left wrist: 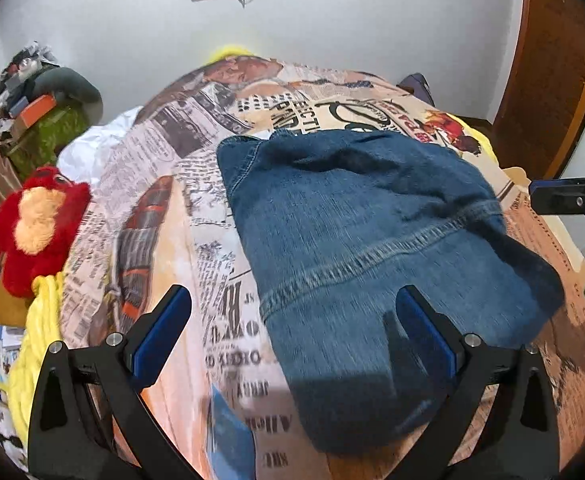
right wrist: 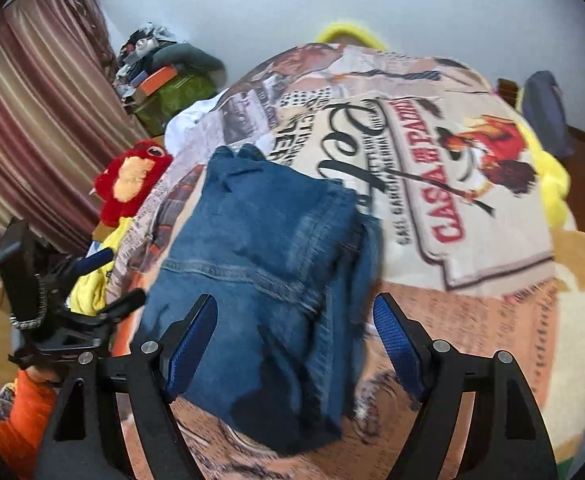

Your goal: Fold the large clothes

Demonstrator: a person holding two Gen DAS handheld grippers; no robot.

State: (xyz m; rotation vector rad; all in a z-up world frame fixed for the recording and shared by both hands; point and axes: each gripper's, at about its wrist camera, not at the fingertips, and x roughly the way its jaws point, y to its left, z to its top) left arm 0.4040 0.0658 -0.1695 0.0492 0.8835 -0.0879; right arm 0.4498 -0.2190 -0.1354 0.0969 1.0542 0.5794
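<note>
A pair of blue jeans (left wrist: 364, 248) lies folded into a thick stack on the printed bedspread (left wrist: 160, 200). My left gripper (left wrist: 292, 336) is open and empty, hovering just above the near left edge of the jeans. My right gripper (right wrist: 294, 340) is open and empty above the near end of the jeans (right wrist: 268, 264). The left gripper also shows in the right wrist view (right wrist: 104, 280) at the left of the jeans. The right gripper's fingertip (left wrist: 564, 196) shows at the right edge of the left wrist view.
A red plush toy (left wrist: 36, 224) and a yellow blanket (left wrist: 36, 344) lie at the bed's left edge. A cluttered green-covered stand (right wrist: 172, 92) and striped curtain (right wrist: 40, 120) stand left. A wooden door (left wrist: 548, 80) is at right. A dark bag (right wrist: 544, 108) stands behind the bed.
</note>
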